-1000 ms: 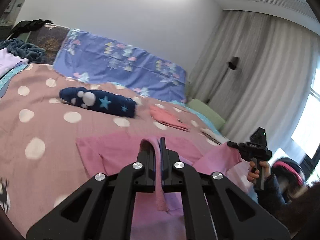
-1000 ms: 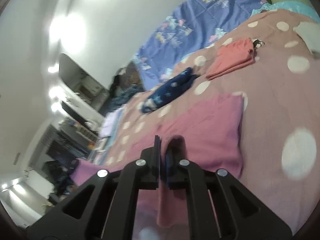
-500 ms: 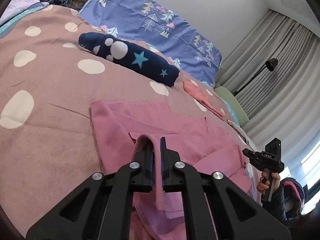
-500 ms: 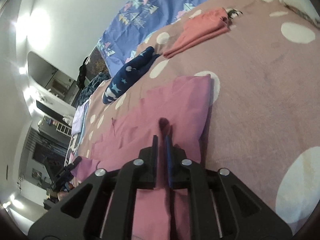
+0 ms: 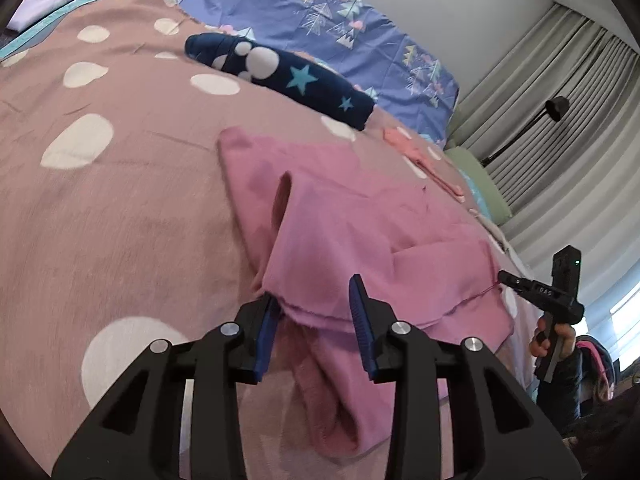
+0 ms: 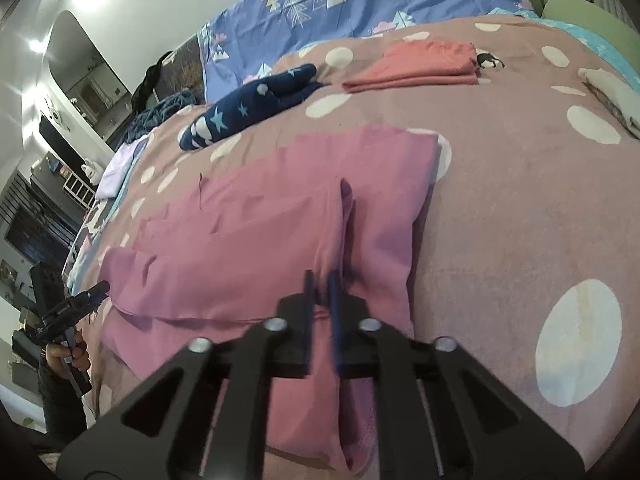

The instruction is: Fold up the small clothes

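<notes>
Left gripper (image 5: 316, 304) is being opened off the pink garment (image 5: 360, 232), right gripper (image 6: 322, 292) pinched on it; one fold is laid, more is left.

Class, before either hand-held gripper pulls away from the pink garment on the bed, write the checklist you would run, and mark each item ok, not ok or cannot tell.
1. Left hand-held gripper letting go: ok, jaws opening, pads off the cloth.
2. Right hand-held gripper released: cannot tell, jaws close together and blurred at the folded edge.
3. Pink garment folded over onto itself: ok, near edge lies doubled.
4. Fold flat: not ok, a raised ridge stands beside the right gripper.
5. Navy star garment and coral folded garment clear of the pink one: ok.
</notes>
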Demonstrator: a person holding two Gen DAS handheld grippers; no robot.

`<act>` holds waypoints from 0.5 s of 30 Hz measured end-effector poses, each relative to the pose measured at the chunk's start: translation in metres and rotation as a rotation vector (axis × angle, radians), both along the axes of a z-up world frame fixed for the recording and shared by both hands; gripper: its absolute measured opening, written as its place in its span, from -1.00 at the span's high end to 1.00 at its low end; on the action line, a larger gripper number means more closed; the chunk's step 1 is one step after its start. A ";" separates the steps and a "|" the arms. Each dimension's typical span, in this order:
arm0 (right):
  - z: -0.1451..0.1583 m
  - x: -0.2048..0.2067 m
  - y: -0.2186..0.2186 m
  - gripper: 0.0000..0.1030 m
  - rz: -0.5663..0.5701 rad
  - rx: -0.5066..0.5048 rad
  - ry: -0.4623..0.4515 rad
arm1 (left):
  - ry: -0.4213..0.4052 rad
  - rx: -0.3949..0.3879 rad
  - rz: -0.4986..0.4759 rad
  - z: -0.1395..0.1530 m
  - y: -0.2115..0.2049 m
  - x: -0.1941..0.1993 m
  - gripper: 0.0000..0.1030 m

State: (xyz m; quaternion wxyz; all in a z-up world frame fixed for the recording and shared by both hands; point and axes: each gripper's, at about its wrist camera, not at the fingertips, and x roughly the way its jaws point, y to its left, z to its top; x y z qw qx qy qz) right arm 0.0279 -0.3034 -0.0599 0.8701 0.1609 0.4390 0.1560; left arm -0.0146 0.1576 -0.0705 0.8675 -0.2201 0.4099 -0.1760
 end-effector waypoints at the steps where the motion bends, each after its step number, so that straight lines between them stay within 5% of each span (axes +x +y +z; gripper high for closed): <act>1: 0.001 0.000 -0.001 0.93 -0.007 0.010 -0.011 | -0.005 -0.006 0.008 0.001 0.001 0.000 0.83; 2: 0.004 -0.001 -0.004 0.93 -0.013 0.030 -0.023 | -0.014 -0.020 0.007 0.005 0.001 0.000 0.96; 9: 0.053 0.023 -0.035 0.94 -0.075 0.241 -0.121 | -0.154 -0.065 -0.005 0.068 -0.009 0.030 0.98; 12: 0.066 0.055 -0.043 0.90 -0.119 0.238 -0.136 | -0.158 -0.069 0.083 0.077 -0.007 0.069 0.97; 14: 0.062 0.082 -0.052 0.75 -0.194 0.214 -0.105 | -0.114 -0.049 0.170 0.067 -0.001 0.097 0.67; 15: 0.056 0.093 -0.057 0.63 -0.233 0.194 -0.074 | -0.093 -0.033 0.198 0.061 0.002 0.105 0.30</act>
